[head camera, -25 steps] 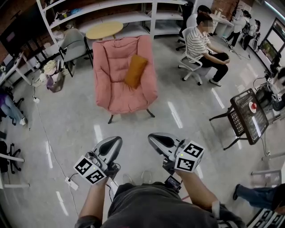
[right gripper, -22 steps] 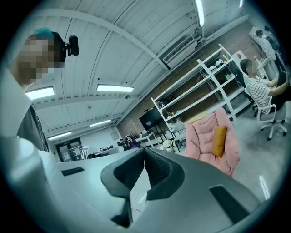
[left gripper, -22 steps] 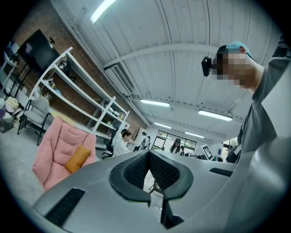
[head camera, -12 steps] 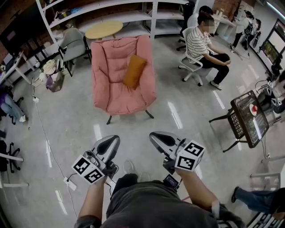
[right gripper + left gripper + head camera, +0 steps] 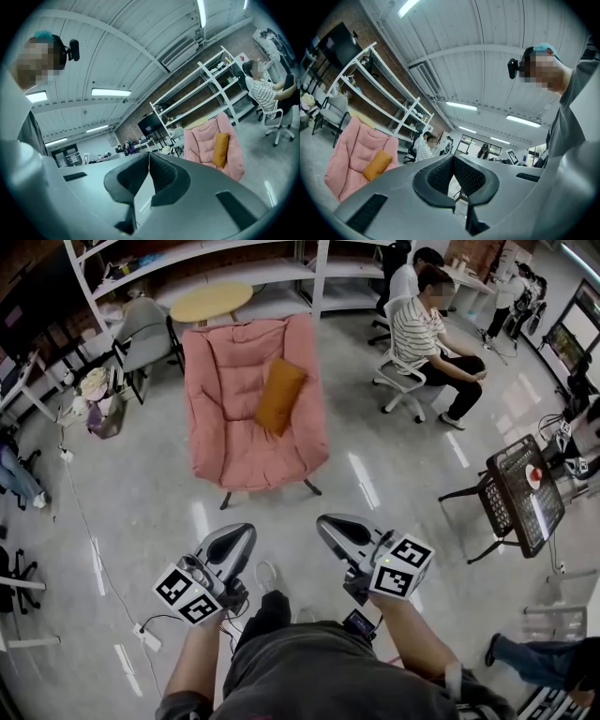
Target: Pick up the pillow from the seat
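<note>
Head view: we hold the left gripper [image 5: 238,533] and right gripper [image 5: 330,524] well short of the pink chair [image 5: 225,427]. The orange pillow [image 5: 280,396] leans on its backrest, toward the right edge. Left gripper view: jaws clenched, empty. Right gripper view: clenched, empty too.

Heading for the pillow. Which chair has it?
The pink padded chair: the orange pillow leans on its back. The grey chair and white office chair have none.

Pink chair [image 5: 230,442] on floor [image 5: 141,498] holds orange pillow [image 5: 281,396], seemingly tilted.
</note>
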